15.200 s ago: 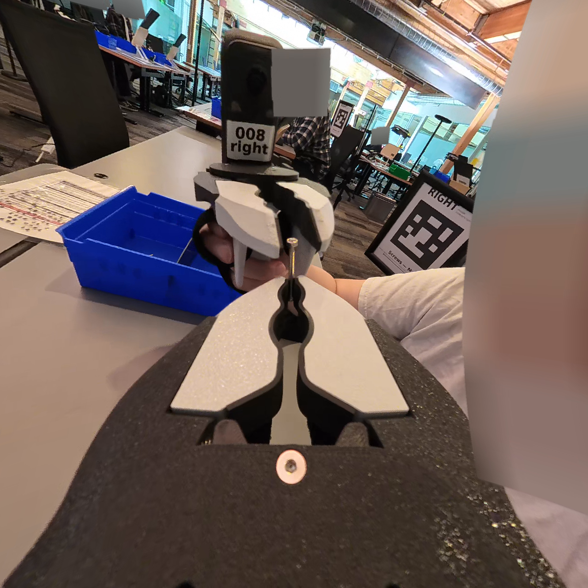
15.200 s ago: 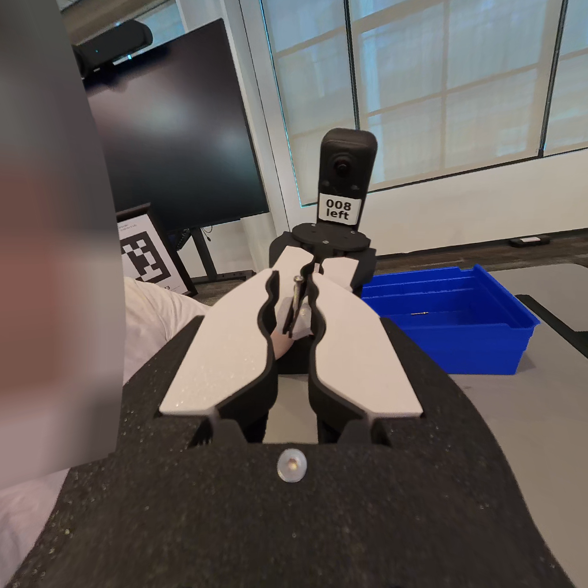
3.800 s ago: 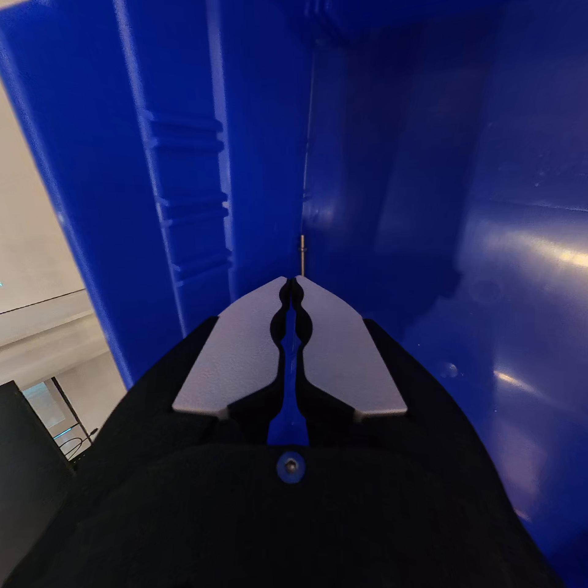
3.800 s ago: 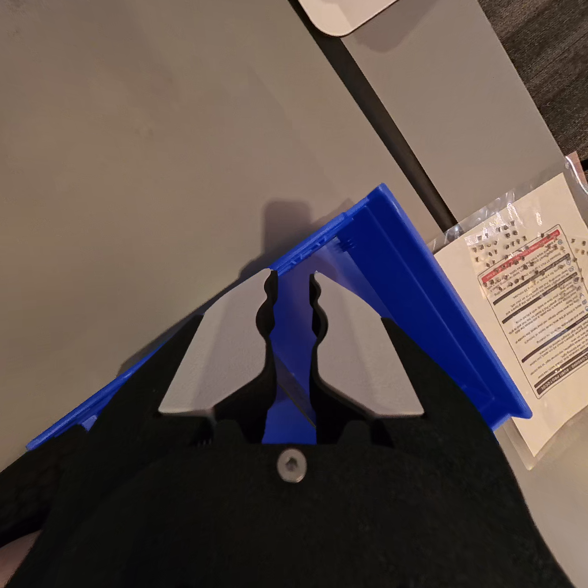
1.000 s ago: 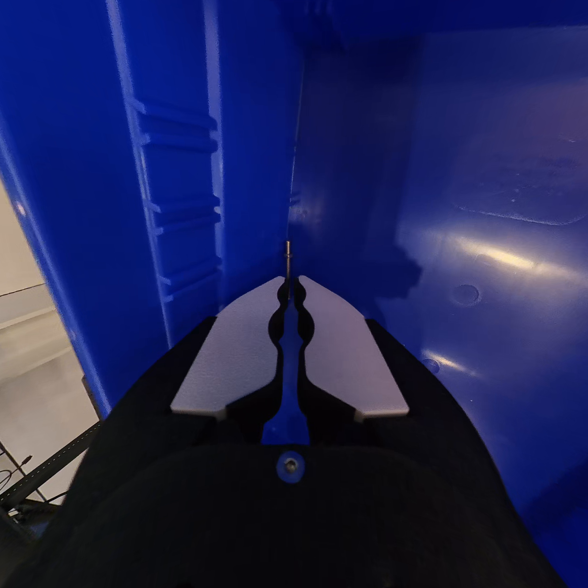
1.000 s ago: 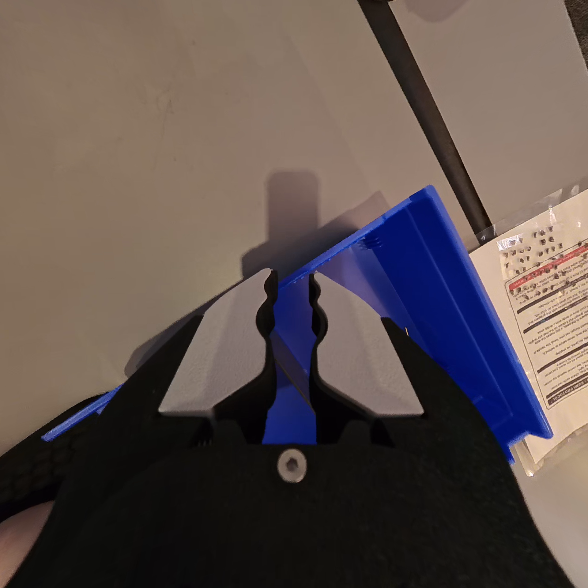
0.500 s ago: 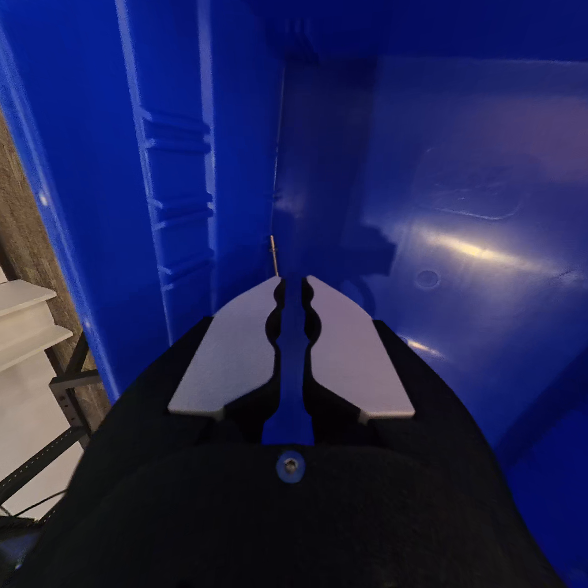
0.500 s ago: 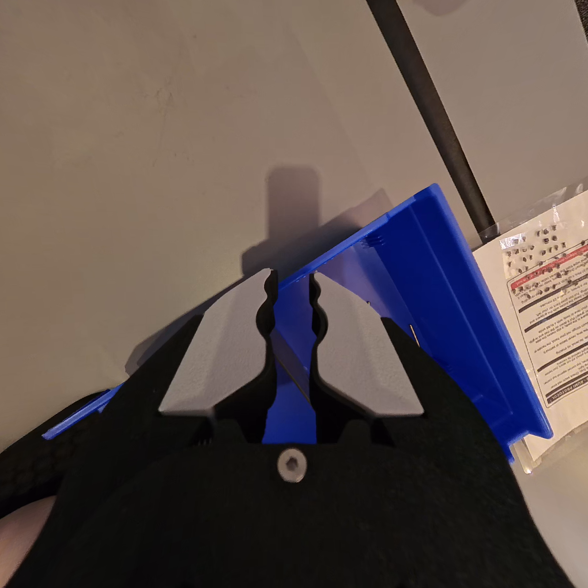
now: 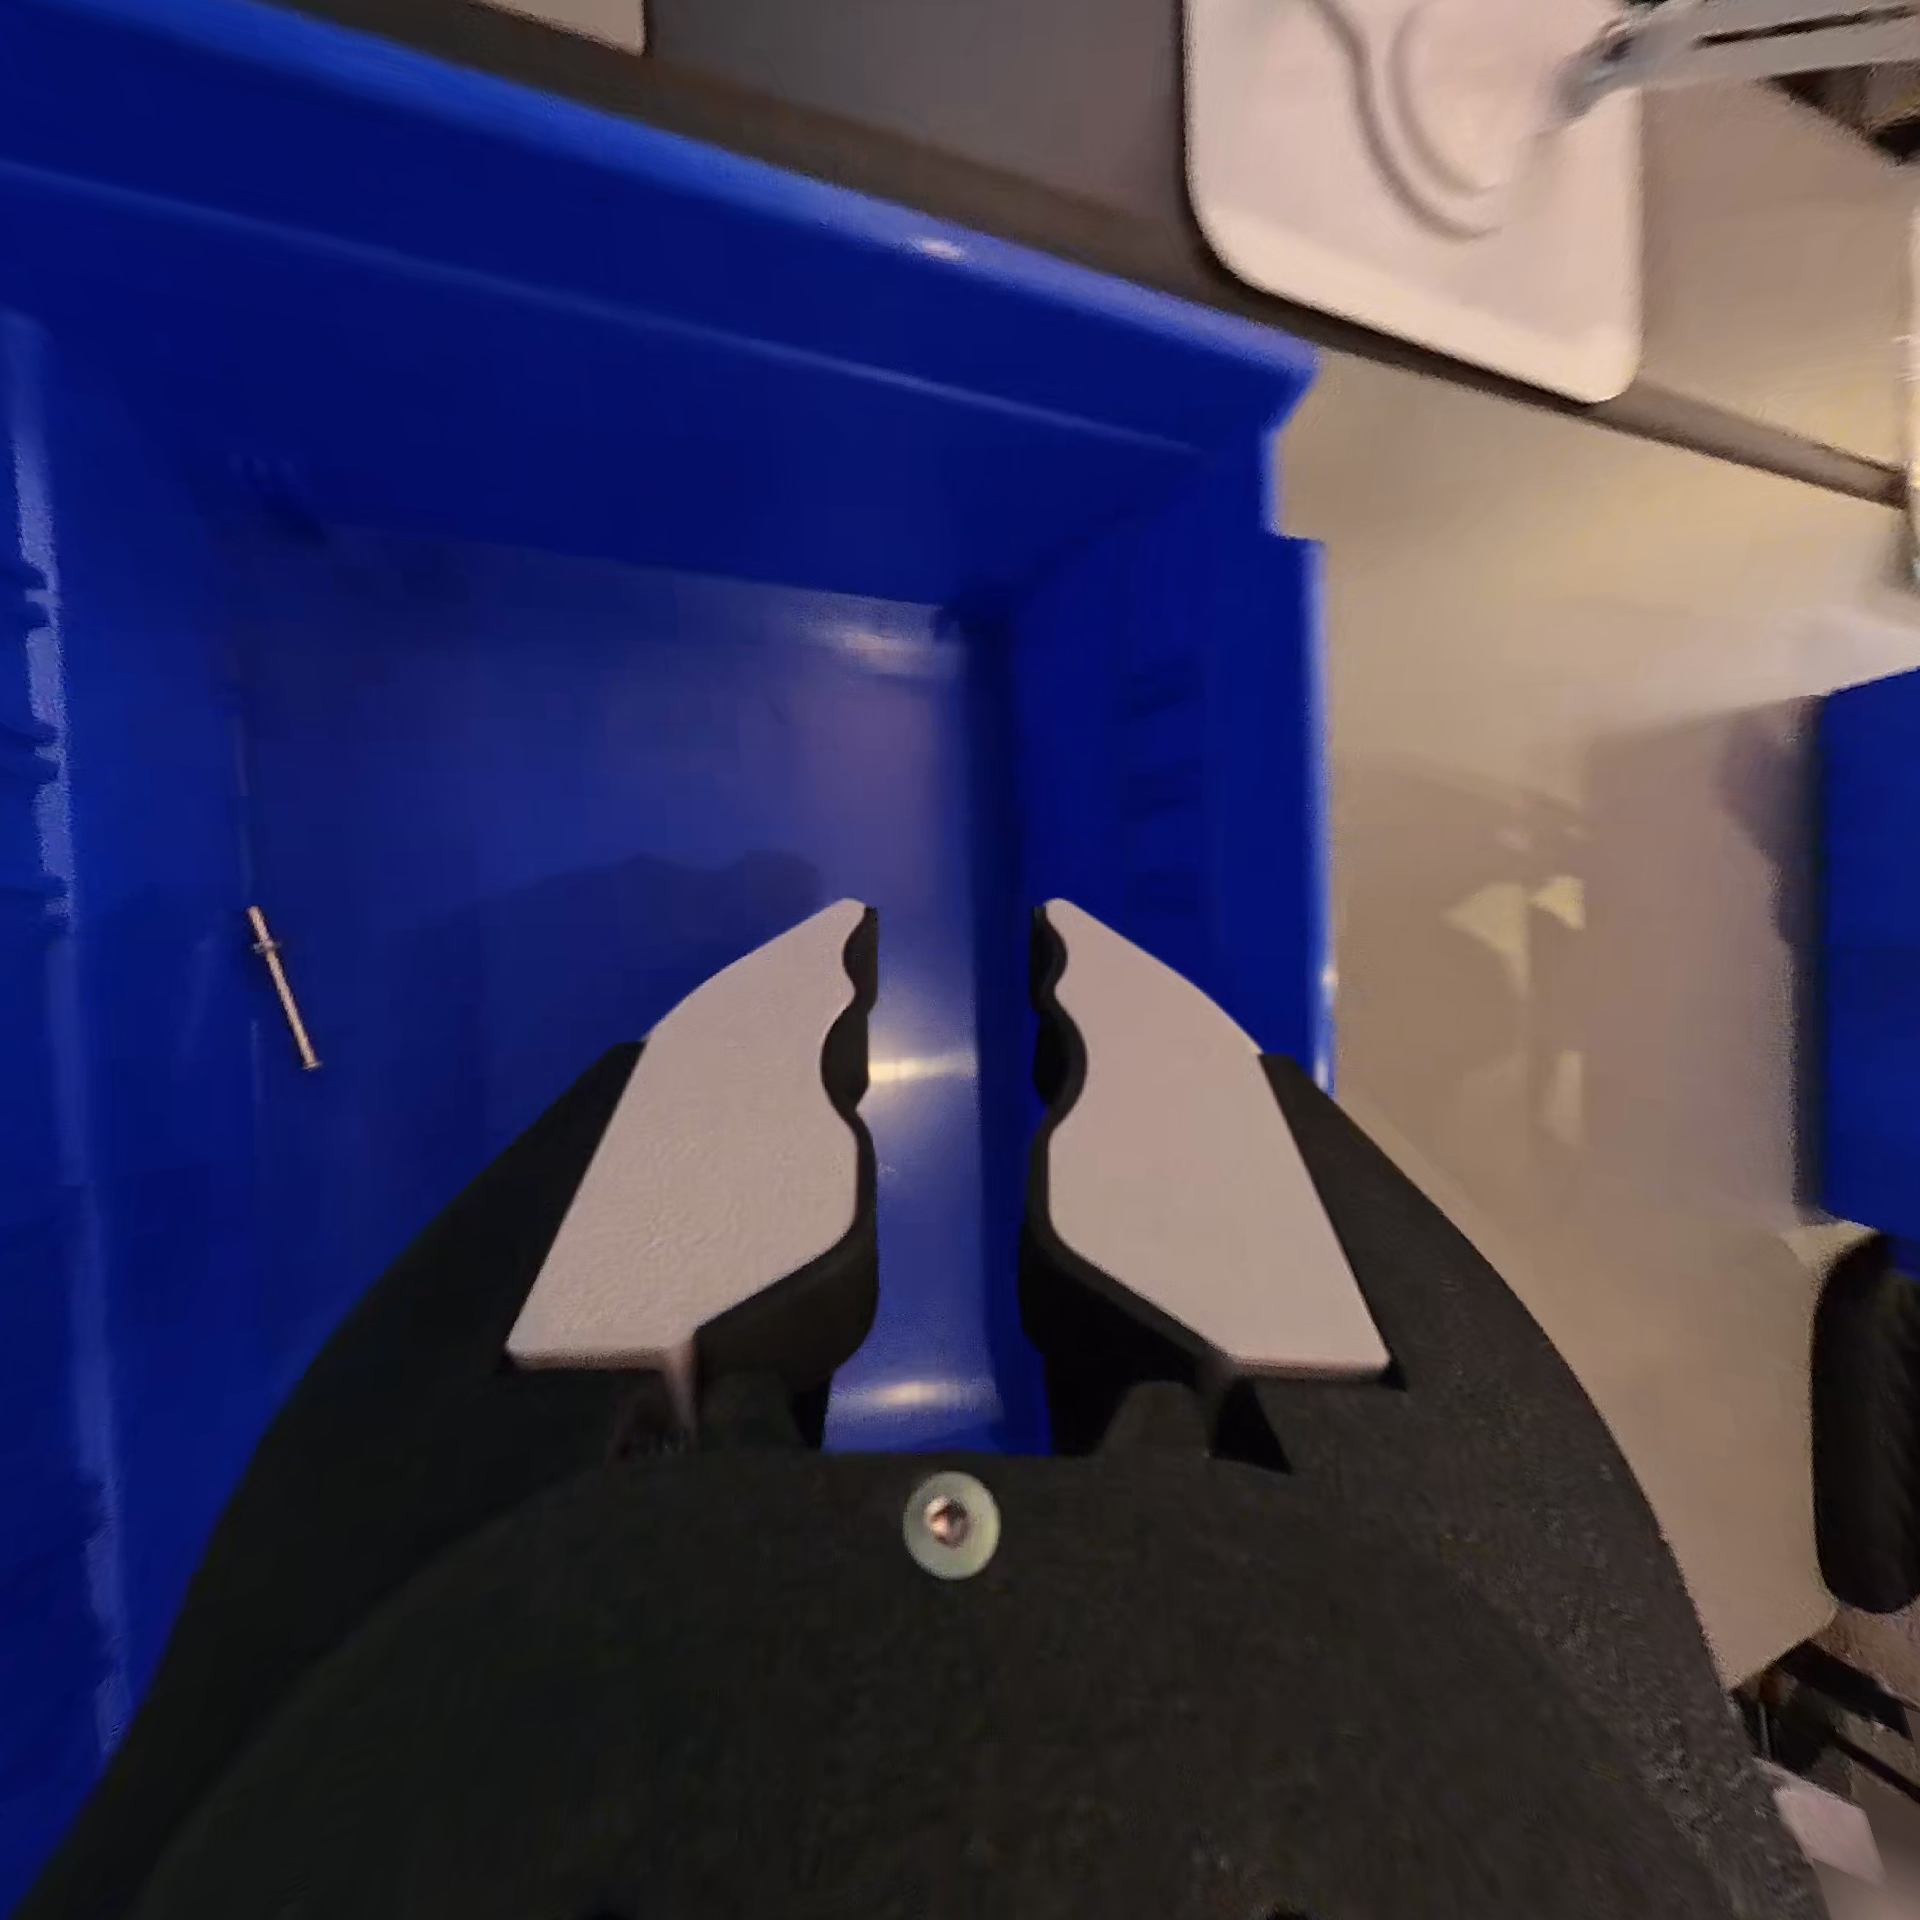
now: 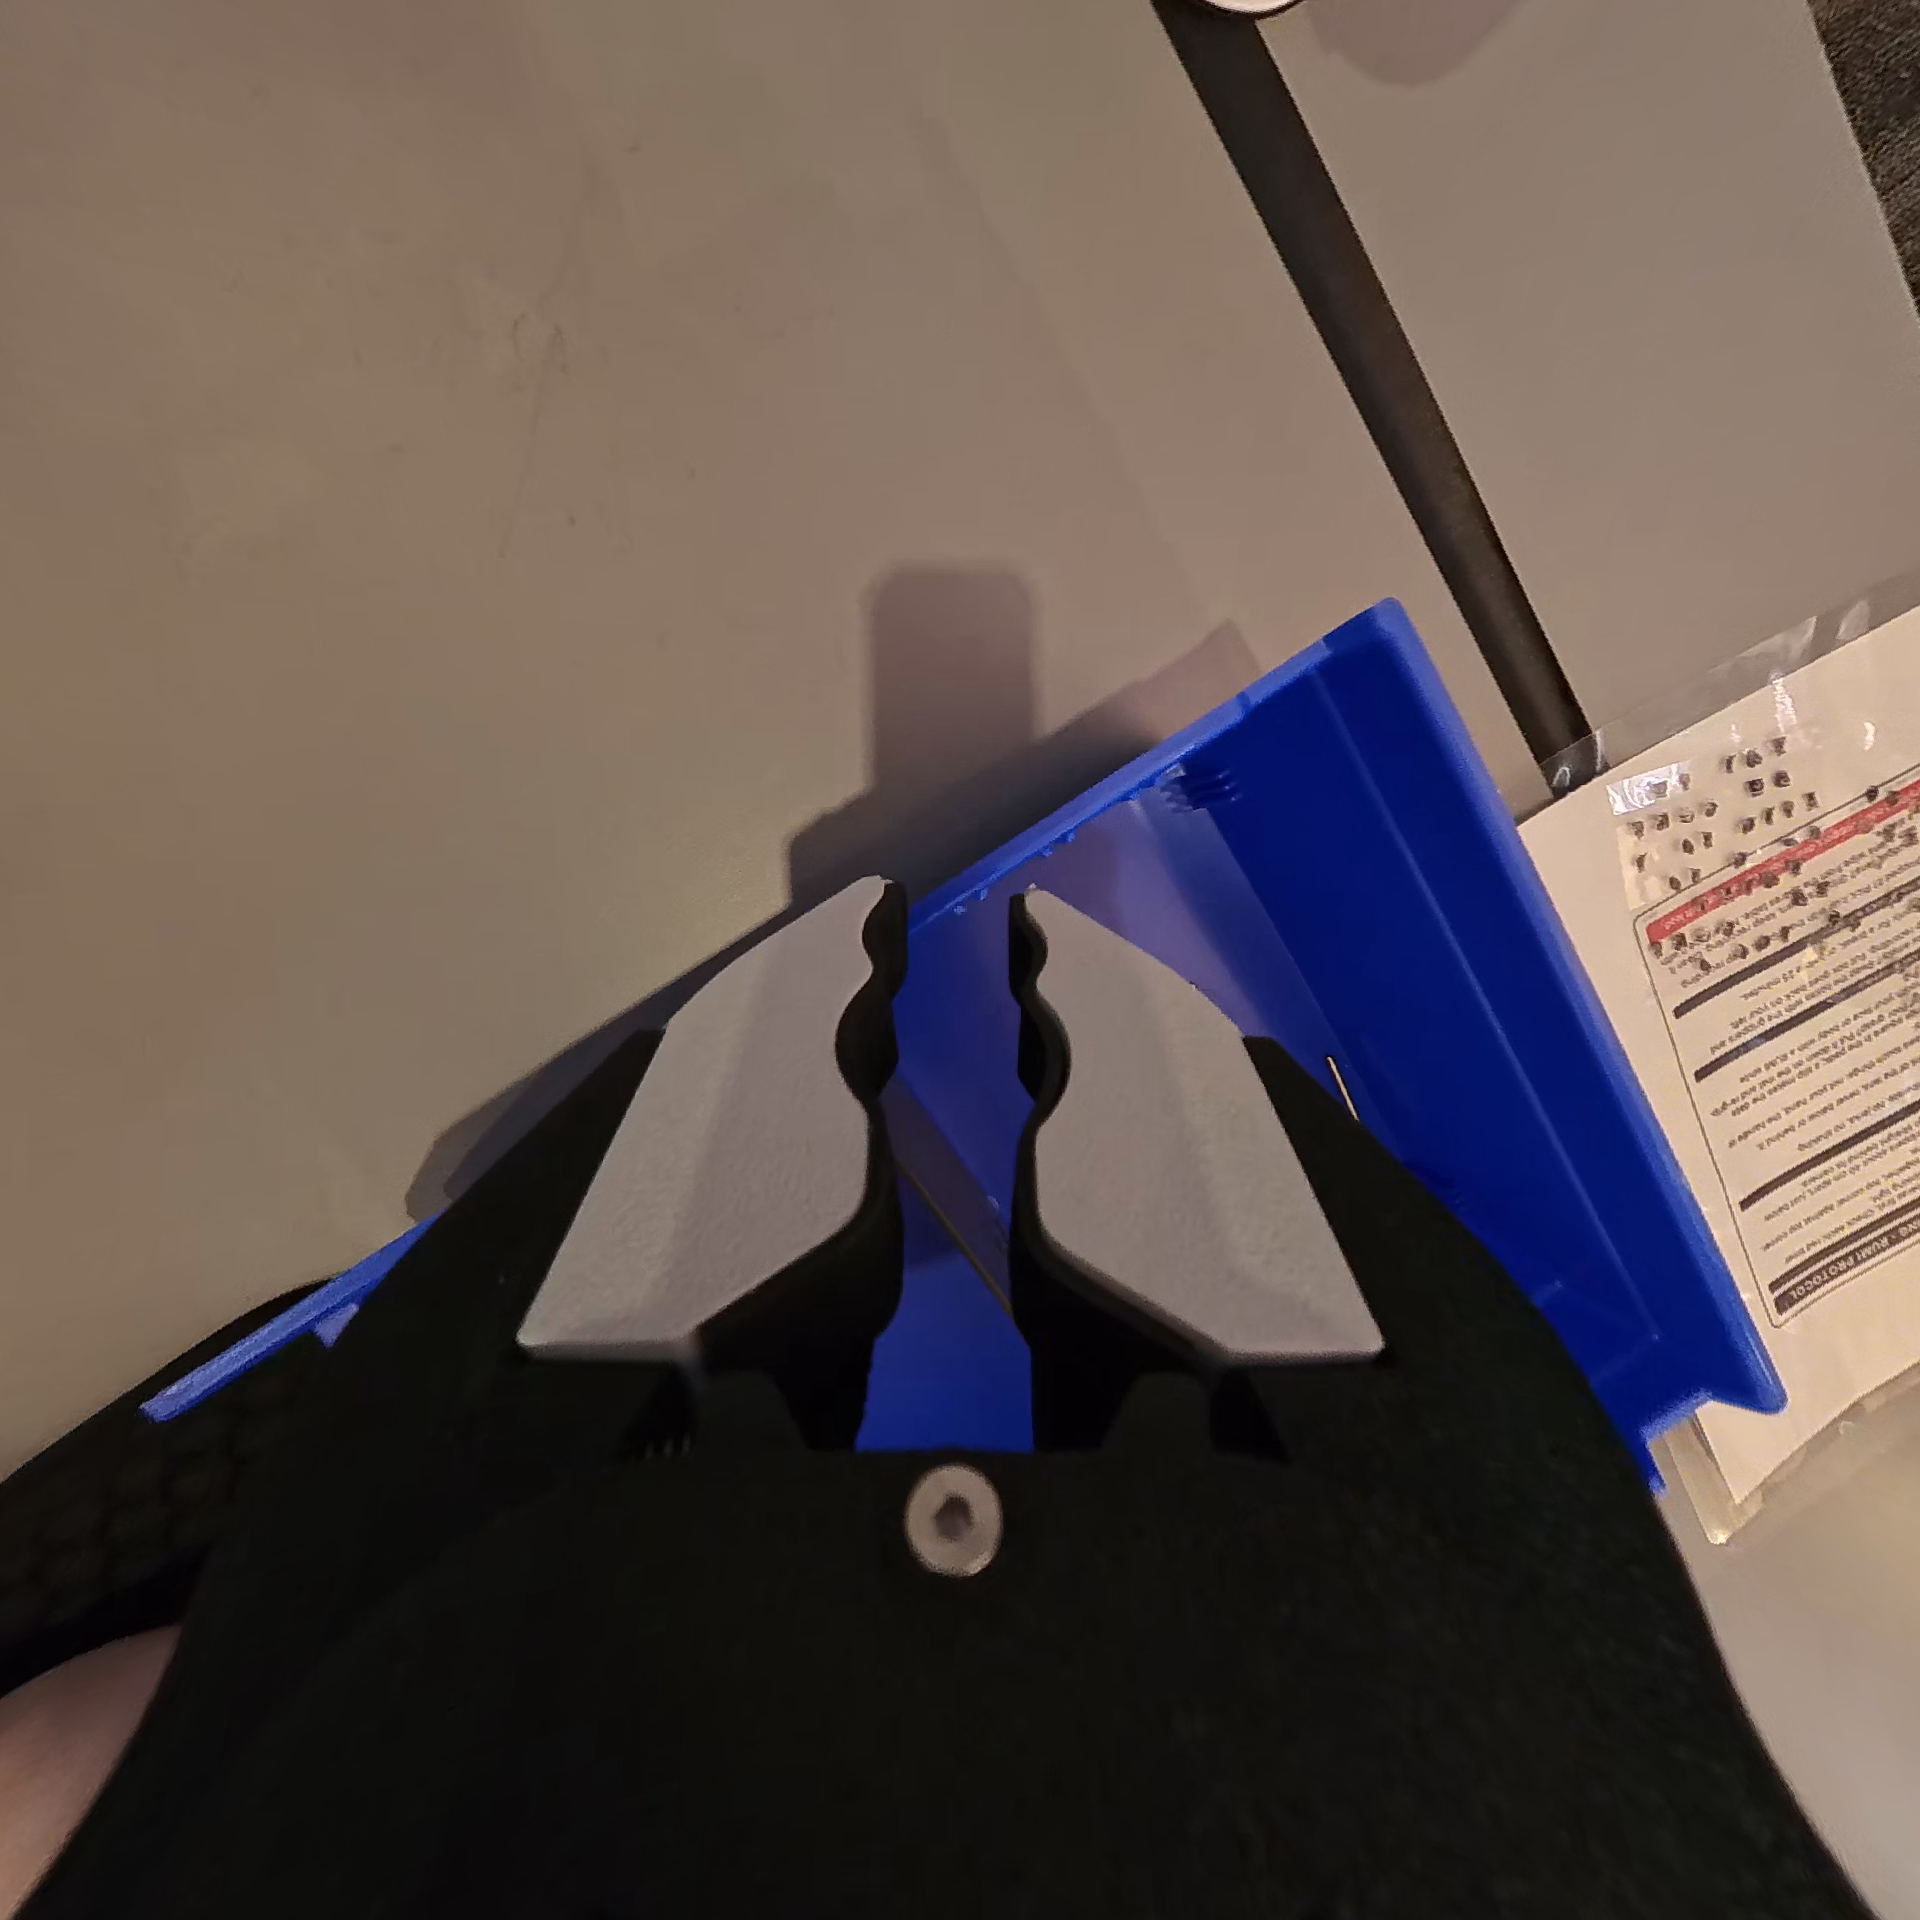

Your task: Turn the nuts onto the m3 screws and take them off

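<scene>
Blue plastic bin (image 9: 623, 436) is now holding the m3 screw (image 9: 281, 987), lying loose on its floor; the left gripper (image 9: 954, 914), a second ago pinching it, is backing away, fingers spread and empty. The right gripper (image 10: 951, 894) is hovering, fingers apart, so this screw's cycle looks finished.

Left claw (image 9: 954, 914) let go, jaws parted, screw (image 9: 282, 987) lying in blue bin (image 9: 623, 436).

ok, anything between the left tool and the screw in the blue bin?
Nothing: the left wrist view shows only bare blue bin floor between the open left tool and the screw lying to its left.
</scene>
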Motion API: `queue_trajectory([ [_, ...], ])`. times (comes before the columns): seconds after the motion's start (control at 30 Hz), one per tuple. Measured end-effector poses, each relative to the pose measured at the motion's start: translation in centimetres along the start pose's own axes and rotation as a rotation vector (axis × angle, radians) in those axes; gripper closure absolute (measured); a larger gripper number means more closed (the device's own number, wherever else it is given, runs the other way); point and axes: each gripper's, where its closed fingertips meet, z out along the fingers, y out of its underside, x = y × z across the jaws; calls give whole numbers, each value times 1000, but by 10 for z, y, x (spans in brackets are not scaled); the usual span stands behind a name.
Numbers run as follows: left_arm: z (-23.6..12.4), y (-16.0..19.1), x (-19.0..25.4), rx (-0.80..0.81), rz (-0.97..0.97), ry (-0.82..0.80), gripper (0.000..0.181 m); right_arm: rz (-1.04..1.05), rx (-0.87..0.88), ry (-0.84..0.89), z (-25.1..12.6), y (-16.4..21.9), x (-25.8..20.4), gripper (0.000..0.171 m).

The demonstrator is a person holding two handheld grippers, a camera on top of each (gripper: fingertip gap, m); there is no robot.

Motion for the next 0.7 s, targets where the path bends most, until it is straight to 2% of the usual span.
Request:
queue_trajectory([
  [0.13, -29, -16, 12, 170, 104, 52, 165, 2, 20, 5, -4, -1, 1, 152],
  [0.3, -94, -52, 31, 527, 191, 137, 174, -2, 41, 10, -8, -3, 3, 153],
  [0.43, -139, -65, 36, 731, 268, 117, 172, -3, 47, 11, -9, -3, 3, 153],
  [0.53, -173, -67, 45, 908, 333, 115, 180, -1, 45, 11, -8, -2, 4, 153],
  [0.7, -209, -54, 58, 1191, 599, -31, 153, -4, 42, 10, -7, -2, 4, 152],
])
